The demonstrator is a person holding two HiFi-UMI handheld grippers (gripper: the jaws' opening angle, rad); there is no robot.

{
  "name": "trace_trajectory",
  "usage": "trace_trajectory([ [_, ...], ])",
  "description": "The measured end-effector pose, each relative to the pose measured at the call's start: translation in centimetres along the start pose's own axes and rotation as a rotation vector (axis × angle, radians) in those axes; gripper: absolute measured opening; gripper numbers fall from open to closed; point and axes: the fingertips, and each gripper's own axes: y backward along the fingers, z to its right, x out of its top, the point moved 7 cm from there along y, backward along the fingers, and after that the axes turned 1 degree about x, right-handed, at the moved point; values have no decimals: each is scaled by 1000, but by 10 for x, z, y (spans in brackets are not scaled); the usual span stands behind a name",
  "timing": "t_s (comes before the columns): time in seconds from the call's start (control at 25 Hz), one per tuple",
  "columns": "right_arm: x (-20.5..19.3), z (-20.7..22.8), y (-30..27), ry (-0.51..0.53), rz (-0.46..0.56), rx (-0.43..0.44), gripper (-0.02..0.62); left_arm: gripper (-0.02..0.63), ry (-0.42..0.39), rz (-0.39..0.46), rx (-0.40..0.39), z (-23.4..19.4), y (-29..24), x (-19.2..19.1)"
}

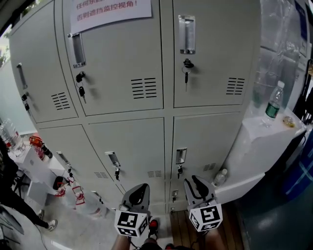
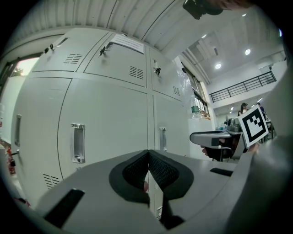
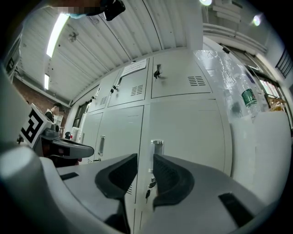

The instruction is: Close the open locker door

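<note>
A bank of grey lockers (image 1: 146, 97) fills the head view; every door I can see lies flush, several with keys hanging in the locks. A paper notice (image 1: 111, 10) is stuck on an upper door. Both grippers hang low in front of the bottom row, apart from the doors. My left gripper (image 1: 138, 194) is shut, its pads meeting at the tips (image 2: 149, 157) with nothing between them. My right gripper (image 1: 198, 188) stands open (image 3: 145, 171) and empty. Through its gap I see a lower door's handle (image 3: 157, 145) and key (image 3: 149, 185).
A white ledge (image 1: 254, 141) juts out right of the lockers with a water bottle (image 1: 274, 100) on it, and another bottle (image 1: 221, 177) stands lower down. Clear plastic sheeting (image 1: 279, 44) hangs above. At the left are a small white table (image 1: 36, 168) with red items and a person's leg (image 1: 22, 207).
</note>
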Motion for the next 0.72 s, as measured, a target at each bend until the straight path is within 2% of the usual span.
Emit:
trace_trajectory([
  [0.72,-16,-19,66,-40,-41,12,32,21,-10,-30,31,35,58,-13],
])
